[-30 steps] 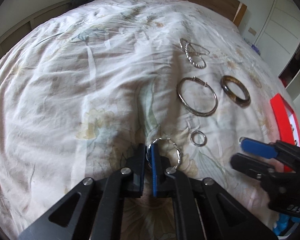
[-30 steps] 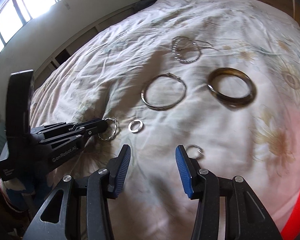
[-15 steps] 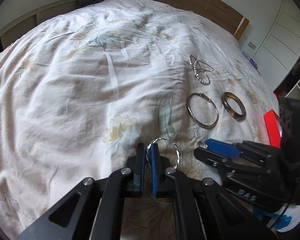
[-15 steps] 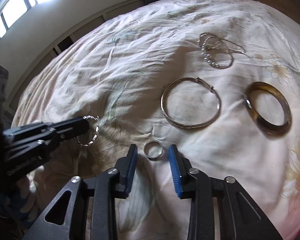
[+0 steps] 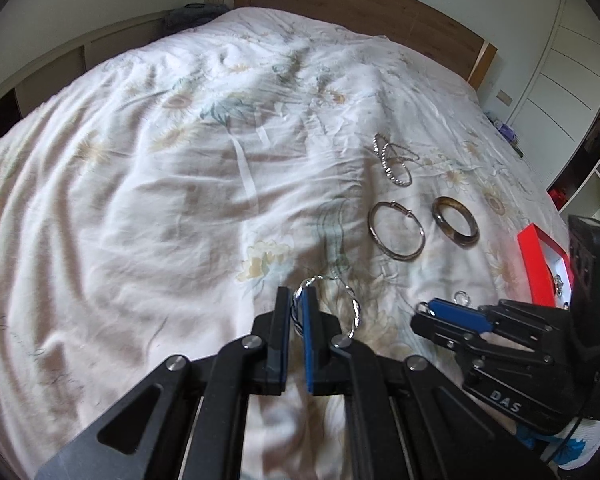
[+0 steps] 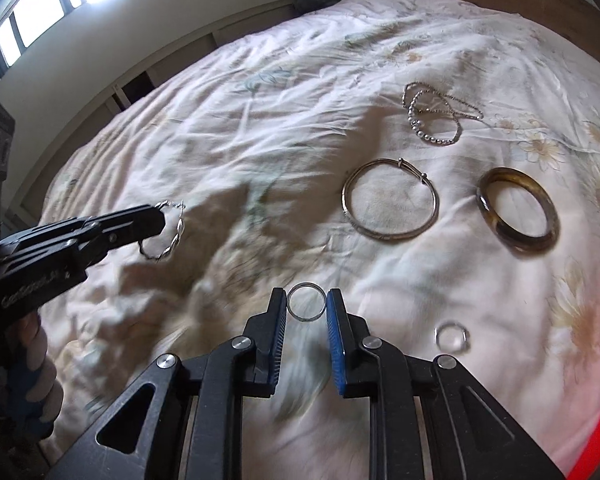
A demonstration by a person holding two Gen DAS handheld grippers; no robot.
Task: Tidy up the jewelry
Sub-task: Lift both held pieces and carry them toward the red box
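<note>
A twisted silver hoop (image 5: 350, 304) is held clear of the floral bedspread (image 5: 180, 200) by the left gripper (image 5: 296, 312), whose jaws are closed nearly to touching on the hoop's rim, as seen in the left wrist view. In the right wrist view the same hoop (image 6: 168, 236) is seen hanging from the tips of that gripper (image 6: 158, 220), out to the left above the bedding.

The right gripper (image 6: 306, 308) is pictured with its blue-padded jaws drawn narrow around a small plain ring (image 6: 306, 302); the jaws have just been closing, and the ring is seated between the 2 pads, touched on both sides. The bedspread beneath it is blurred.

4 more pieces are left lying on the bedspread (image 6: 260, 140). A second small ring (image 6: 451, 336) is seen just to the right of the right gripper. Farther up the bed, a thin silver bangle (image 6: 390, 201) and a thick brown bangle (image 6: 518, 210) are laid side by side, apart from each other, and a beaded bracelet tangled with a fine chain (image 6: 436, 120) is seen beyond them.

A red jewelry box (image 5: 540, 264) with a white lining is shown at the right edge of the bed, behind the right gripper (image 5: 424, 314) in the left wrist view; small items are visible inside, too small to identify.
</note>
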